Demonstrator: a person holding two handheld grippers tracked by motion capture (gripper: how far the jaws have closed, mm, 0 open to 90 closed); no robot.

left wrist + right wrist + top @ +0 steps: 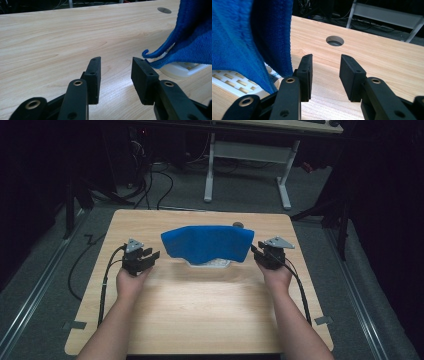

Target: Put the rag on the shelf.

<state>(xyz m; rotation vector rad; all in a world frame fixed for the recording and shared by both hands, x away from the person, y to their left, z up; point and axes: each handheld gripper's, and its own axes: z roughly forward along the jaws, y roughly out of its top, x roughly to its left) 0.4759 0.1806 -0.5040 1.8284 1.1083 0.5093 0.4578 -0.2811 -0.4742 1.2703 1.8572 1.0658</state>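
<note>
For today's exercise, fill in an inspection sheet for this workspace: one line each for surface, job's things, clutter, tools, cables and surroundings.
Surface: light wooden table, with a round hole near the far edge.
Job's things: blue cloth draped over a white slotted tray, covering most of it.
Clutter: nothing seen.
Tools: left tool open beside the cloth's left edge; right tool open at its right edge. Nothing between the jaws of either.
Cables: a black cable trails from the left tool, another from the right one; more lie on the floor beyond the table.
Surroundings: dark room, grey floor, white desk frame behind.
</note>
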